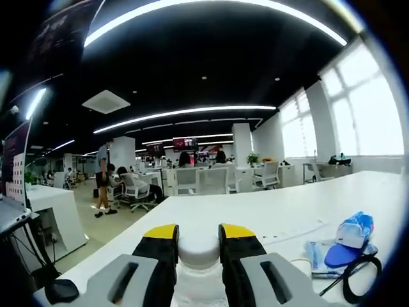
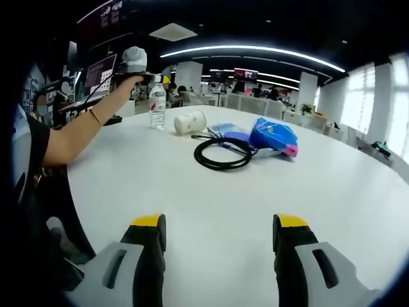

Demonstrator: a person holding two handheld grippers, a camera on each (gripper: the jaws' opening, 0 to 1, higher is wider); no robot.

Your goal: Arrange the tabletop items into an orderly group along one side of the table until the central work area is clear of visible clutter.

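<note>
While the left claw [image 1: 199, 240] grips the cap of a water bottle [image 2: 157, 105] standing on the white counter [image 2: 255, 204], the right claw [image 2: 220, 233] hovers with jaws spread wide; a paper cup [image 2: 190, 121] lies just beside the bottle, near a black cable coil [image 2: 222, 155] and blue pouch [image 2: 273, 137].

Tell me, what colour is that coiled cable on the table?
Black; the coiled cable shows best in the right gripper view, lying on the white table.

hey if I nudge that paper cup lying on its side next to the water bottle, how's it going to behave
The paper cup lies on its side, so it would probably roll, likely in a curve. It looks light and thin-walled, so a push should move it easily and a hard squeeze may crush it. The water bottle could stop it.
</note>
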